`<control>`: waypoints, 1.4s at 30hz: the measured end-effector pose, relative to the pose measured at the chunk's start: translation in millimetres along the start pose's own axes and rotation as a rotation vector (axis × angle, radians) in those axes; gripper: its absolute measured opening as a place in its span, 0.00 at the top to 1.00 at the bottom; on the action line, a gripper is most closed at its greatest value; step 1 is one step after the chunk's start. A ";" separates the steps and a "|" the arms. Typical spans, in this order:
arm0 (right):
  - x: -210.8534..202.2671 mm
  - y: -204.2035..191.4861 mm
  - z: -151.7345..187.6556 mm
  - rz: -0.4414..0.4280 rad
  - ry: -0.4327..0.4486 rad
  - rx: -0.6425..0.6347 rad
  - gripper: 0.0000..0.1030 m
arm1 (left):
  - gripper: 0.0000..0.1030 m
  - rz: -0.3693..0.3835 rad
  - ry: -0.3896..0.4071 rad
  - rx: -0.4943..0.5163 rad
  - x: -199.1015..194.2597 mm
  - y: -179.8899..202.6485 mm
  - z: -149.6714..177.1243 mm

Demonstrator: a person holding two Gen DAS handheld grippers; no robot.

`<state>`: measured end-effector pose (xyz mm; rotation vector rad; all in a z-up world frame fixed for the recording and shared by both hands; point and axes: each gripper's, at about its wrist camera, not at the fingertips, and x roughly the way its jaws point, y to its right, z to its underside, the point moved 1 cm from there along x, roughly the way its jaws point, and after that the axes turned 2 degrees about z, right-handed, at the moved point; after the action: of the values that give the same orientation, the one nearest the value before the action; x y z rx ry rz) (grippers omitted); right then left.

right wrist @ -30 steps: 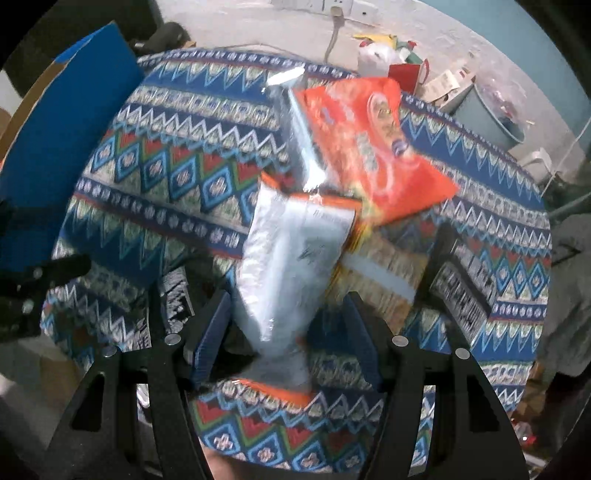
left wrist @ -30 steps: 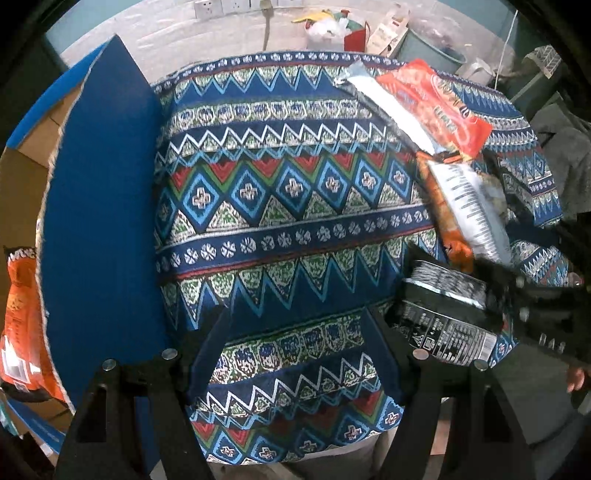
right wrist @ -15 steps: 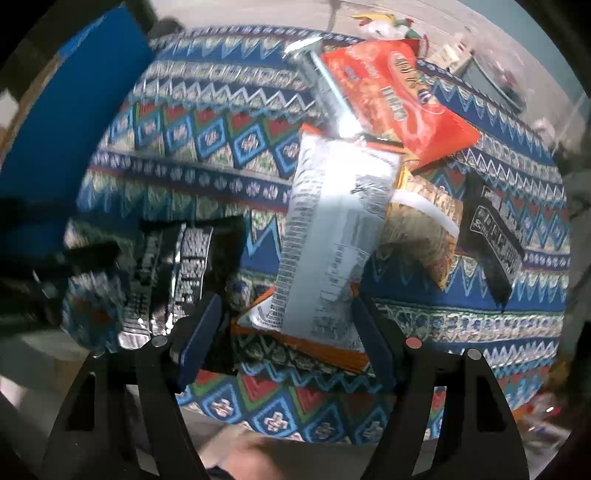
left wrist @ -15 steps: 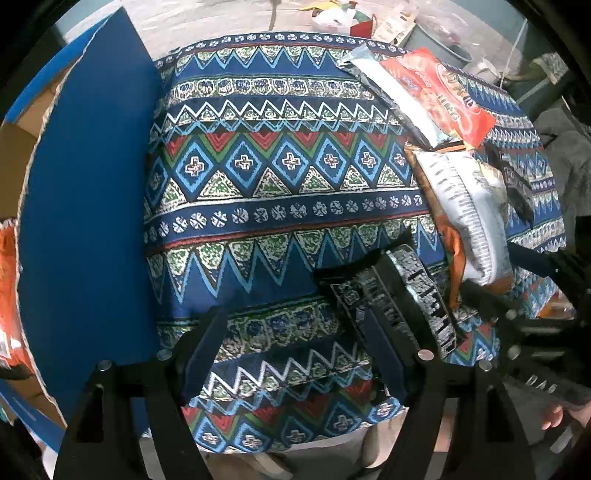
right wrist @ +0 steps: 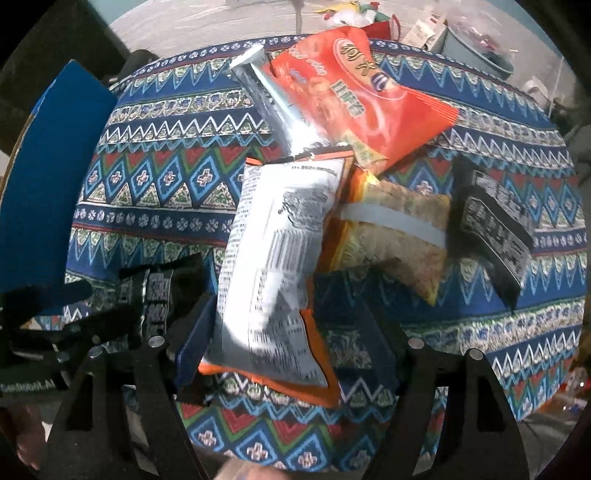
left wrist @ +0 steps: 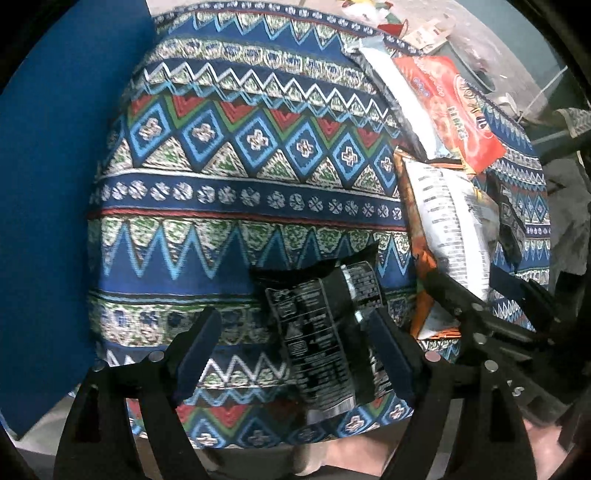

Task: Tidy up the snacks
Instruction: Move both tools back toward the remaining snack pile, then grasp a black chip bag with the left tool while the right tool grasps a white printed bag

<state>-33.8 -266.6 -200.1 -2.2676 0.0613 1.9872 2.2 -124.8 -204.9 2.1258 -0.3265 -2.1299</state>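
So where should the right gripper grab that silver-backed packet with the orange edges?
Grip the silver-backed orange-edged packet across its narrow width at the near end, coming in low from the table's near edge. It lies flat and lengthwise between the open right gripper fingers, its far end overlapping the other bags, so the near end is probably freest.

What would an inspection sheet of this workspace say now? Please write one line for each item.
Surface: round table under a patterned blue cloth.
Job's things: black packet between the open fingers of the left gripper; silver-and-orange bag between the open fingers of the right gripper; red bag, silver stick pack, tan snack bag and second black packet lie overlapping behind.
Clutter: nothing seen on the table besides snacks.
Grippers: neither has closed on its packet yet.
Cables: one cord on the floor beyond the table.
Surroundings: blue box flap at the left; bin and small items on the floor.
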 end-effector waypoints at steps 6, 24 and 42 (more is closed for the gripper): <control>4.0 9.4 1.6 0.023 -0.008 -0.032 0.64 | 0.19 0.015 -0.013 -0.025 6.0 9.1 -2.5; 7.6 38.3 13.2 0.020 -0.016 0.000 0.61 | 0.18 -0.062 0.000 0.156 44.0 68.0 10.3; -28.0 19.9 -1.2 0.048 0.088 -0.046 0.66 | 0.51 -0.067 0.138 0.255 0.6 37.9 8.9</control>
<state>-38.6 -287.9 -173.6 -2.4044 0.0806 1.9299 -9.3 -161.0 -196.7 2.4396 -0.5457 -2.0580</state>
